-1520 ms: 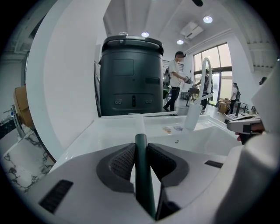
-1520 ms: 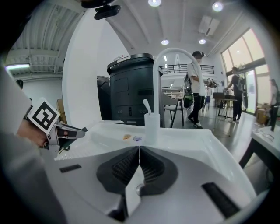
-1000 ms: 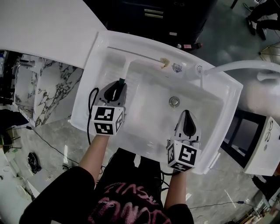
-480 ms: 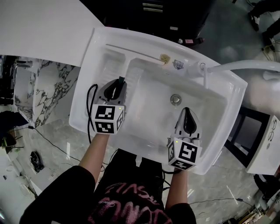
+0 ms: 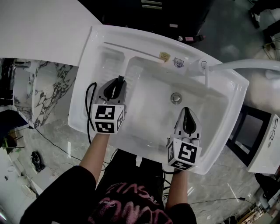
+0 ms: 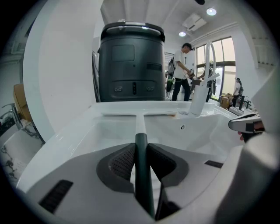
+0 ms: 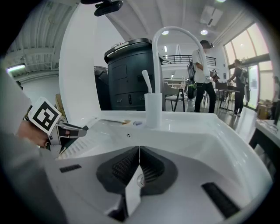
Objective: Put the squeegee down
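We are looking down on a grey marbled floor (image 5: 218, 192), where a thin dark cable (image 5: 50, 141) is trailing. A white sink (image 5: 144, 37) is filling the middle, its gooseneck tap (image 7: 154, 57) arching over the basin. A white panel (image 5: 39, 30) is covering the upper left, with a veined marble block (image 5: 52, 83) just below it. Beyond the sink a dark rounded cabinet (image 6: 131, 65) is looming. Tall windows (image 6: 225, 65) are letting in daylight, round ceiling lights (image 6: 211, 12) are glowing, and a person (image 6: 180, 70) is standing near them.
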`<state>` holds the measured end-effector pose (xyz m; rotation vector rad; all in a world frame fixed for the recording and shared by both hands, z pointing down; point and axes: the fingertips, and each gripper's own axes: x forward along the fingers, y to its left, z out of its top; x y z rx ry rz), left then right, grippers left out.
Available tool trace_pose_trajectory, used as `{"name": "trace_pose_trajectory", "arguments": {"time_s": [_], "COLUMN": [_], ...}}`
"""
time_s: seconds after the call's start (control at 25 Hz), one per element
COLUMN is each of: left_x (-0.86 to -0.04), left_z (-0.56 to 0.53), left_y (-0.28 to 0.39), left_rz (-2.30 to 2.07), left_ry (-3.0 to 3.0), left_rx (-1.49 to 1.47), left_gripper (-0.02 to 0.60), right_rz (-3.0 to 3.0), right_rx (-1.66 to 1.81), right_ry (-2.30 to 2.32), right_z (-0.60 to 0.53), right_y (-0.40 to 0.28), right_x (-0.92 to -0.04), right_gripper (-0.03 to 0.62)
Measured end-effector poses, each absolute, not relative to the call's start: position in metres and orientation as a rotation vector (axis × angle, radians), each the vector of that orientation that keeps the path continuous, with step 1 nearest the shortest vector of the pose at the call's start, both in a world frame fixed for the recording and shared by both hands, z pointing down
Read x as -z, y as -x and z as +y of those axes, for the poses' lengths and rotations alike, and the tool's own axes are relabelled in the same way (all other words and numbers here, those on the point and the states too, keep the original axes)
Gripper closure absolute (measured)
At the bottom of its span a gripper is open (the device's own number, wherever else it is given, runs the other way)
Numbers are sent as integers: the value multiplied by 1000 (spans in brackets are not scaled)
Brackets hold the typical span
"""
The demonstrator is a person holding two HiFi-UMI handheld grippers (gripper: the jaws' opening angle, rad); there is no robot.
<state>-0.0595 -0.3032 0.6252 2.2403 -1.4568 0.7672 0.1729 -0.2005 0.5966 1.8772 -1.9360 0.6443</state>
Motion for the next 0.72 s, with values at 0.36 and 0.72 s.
{"name": "trace_pose_trajectory", "arguments": {"time_s": [0.36,0.72], "left_x": [-626,-627], "left_z": [-306,-313], "left_y": [59,55], "left_rz": [-1465,-1467], "left_ry": [-2244,-2235], "left_rx": [-736,-719], "left_gripper": [485,485], "right_rz": [-1930,-1925], "right_rx": [-649,-638], "right_ry": [-1863,-1861], "right_z": [-196,-195], "right_y": [-171,-173], "right_x": [-602,-602], "right_gripper": [574,573]}}
